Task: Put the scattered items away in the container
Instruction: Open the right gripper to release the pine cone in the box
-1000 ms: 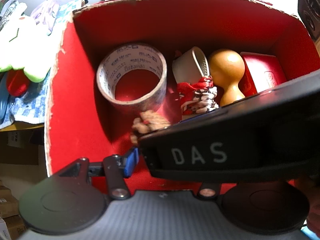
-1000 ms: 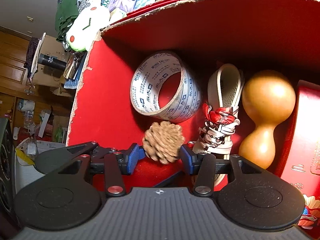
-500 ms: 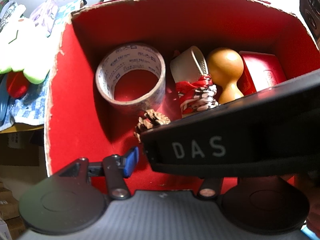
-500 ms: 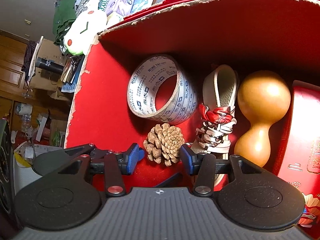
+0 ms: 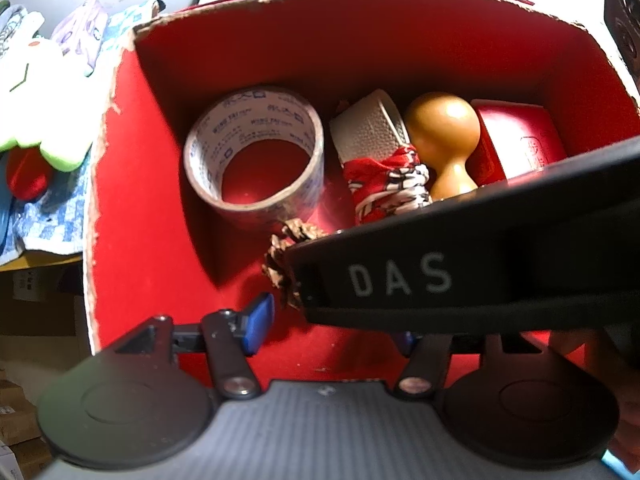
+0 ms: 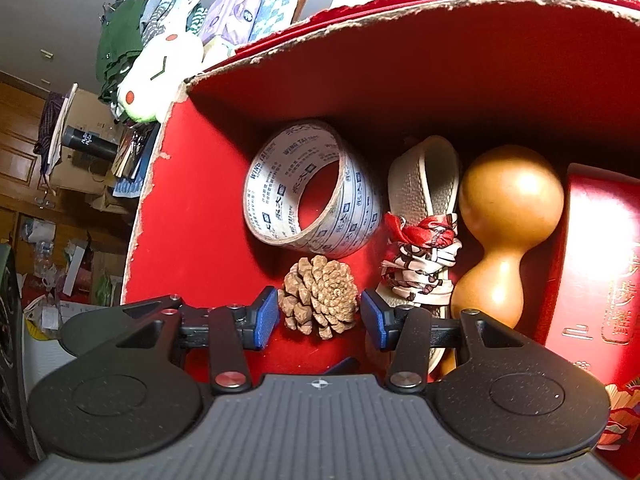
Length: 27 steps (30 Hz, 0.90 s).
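Both wrist views steeply into box [image 5: 120, 200]

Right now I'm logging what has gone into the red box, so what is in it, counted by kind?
Tape roll: 1
Pine cone: 1
Leather strap with red patterned scarf: 1
Wooden gourd: 1
Small red case: 1
Total: 5

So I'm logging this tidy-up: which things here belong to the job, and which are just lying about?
Job:
- red box
- pine cone
- tape roll
- wooden gourd
- strap with red scarf
- red case

Lying about:
- plush toy
- green clothes
- black bottle
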Tool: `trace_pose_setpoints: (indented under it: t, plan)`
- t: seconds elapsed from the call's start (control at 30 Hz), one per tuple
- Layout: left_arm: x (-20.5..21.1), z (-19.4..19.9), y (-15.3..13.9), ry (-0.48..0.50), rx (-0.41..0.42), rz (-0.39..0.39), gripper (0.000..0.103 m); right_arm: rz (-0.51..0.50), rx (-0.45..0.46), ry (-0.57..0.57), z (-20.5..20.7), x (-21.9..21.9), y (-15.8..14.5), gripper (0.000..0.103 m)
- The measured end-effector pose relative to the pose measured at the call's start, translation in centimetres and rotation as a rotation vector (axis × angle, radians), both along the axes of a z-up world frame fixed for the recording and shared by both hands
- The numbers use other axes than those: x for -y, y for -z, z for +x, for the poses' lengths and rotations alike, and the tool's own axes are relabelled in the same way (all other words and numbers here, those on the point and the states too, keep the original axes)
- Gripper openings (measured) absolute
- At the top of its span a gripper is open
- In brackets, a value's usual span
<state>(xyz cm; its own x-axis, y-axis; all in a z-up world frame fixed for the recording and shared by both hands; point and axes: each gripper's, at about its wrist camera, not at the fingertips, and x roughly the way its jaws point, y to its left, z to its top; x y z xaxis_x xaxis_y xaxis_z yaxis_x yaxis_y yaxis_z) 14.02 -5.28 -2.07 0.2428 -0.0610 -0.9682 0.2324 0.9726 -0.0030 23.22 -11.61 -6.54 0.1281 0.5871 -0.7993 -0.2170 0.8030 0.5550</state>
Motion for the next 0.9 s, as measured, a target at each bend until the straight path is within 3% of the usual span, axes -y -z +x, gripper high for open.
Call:
trace_pose_setpoints:
  t: [0.53,0.9]
  plan:
    - [0.4,-1.7,-0.3,-0.01,-0.046,-0.004,0.065,-0.008,0.01,0.067,-0.3,0.8,-0.2,0.046]
    - [0.7,-2.8,-0.6,-0.019,-0.051,-0.011,0.07,-0.054,0.093,0.082,-0.9,1.3,-1.3,0.051]
